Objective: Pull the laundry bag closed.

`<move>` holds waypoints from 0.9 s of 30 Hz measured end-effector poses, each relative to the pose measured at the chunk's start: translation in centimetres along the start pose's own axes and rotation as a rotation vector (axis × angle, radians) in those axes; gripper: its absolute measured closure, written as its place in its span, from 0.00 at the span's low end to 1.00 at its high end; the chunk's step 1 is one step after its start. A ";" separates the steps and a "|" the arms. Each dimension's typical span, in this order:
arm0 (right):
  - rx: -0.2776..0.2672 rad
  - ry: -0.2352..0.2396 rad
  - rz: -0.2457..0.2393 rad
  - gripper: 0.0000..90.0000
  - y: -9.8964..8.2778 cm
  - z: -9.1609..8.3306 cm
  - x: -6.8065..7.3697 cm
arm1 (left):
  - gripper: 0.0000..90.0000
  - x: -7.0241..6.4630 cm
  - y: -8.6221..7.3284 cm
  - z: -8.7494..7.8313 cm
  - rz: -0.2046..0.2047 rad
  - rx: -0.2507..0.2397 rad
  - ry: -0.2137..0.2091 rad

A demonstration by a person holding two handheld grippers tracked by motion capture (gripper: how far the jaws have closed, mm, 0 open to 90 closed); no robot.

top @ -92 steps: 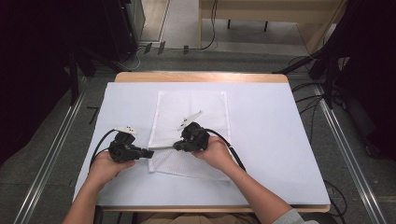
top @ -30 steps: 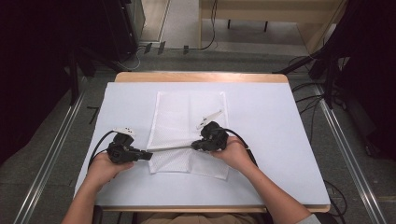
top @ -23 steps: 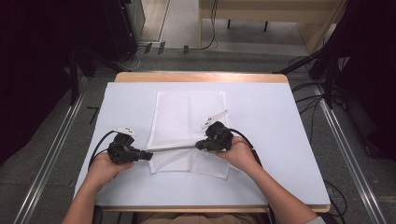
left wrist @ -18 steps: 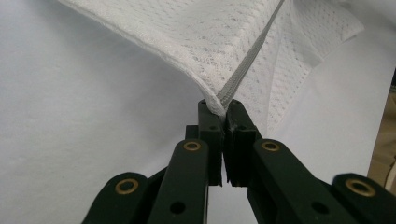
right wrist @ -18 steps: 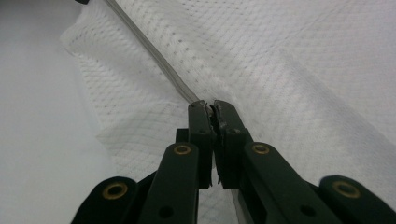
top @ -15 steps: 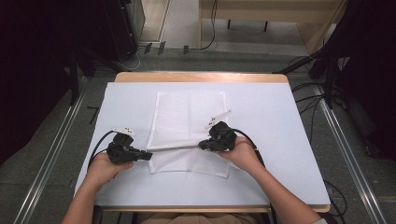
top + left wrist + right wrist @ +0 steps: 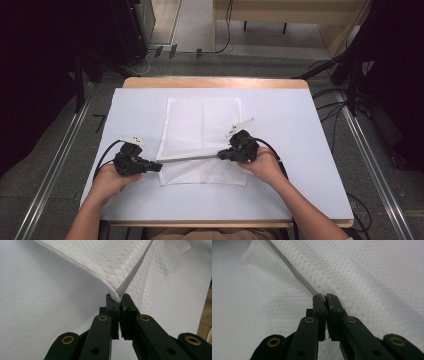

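Note:
A white mesh bag [image 7: 202, 125] lies flat in the middle of the table, with a grey zipper [image 7: 190, 159] running along its raised near edge. My left gripper [image 7: 159, 166] is shut on the bag's left corner at the zipper's end; in the left gripper view the jaws [image 7: 119, 296] pinch the bag [image 7: 105, 260] where the zipper [image 7: 132, 275] starts. My right gripper [image 7: 221, 155] is shut on the zipper farther right. In the right gripper view its tips [image 7: 325, 297] clamp a small piece at the zipper [image 7: 294, 272], over the mesh [image 7: 367, 277].
The table [image 7: 310, 150] is covered in white, with a wooden strip [image 7: 215, 82] along its far edge. Black cables [image 7: 107, 155] trail from both grippers over the table. Metal rails [image 7: 55, 160] run along the floor on both sides.
My right gripper has slid to the right along the zipper, away from the left gripper, so the span between them has grown. The left gripper has stayed where it was.

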State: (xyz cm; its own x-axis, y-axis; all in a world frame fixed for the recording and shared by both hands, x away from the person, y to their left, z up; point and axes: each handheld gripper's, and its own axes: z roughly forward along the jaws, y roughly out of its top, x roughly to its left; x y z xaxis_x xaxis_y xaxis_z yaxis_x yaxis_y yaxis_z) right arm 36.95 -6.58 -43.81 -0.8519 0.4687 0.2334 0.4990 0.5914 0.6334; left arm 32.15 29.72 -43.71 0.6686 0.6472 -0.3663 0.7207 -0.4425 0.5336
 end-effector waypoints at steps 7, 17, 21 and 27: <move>0.000 -0.010 0.007 0.98 -0.4 -0.5 -0.3 | 0.98 0.0 0.0 -0.2 0.005 -0.001 0.002; 0.003 -0.022 0.021 0.98 -1.2 -1.2 -0.8 | 0.98 0.1 -0.1 -0.3 0.000 0.005 -0.004; 0.004 -0.028 0.023 0.98 -1.3 -1.5 -0.8 | 0.98 0.0 -0.1 -0.3 -0.005 -0.002 -0.007; -0.001 -0.035 0.035 0.98 -1.8 -2.0 -1.3 | 0.98 0.2 -0.2 -0.5 -0.004 0.001 -0.006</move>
State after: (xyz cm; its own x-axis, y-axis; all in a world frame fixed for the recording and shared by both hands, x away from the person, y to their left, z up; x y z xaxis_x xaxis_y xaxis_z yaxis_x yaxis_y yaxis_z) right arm 36.80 -9.56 -43.77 -0.8279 0.5116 0.2298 0.5282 0.5735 0.6262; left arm 32.05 30.18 -43.51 0.6671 0.6449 -0.3730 0.7233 -0.4408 0.5315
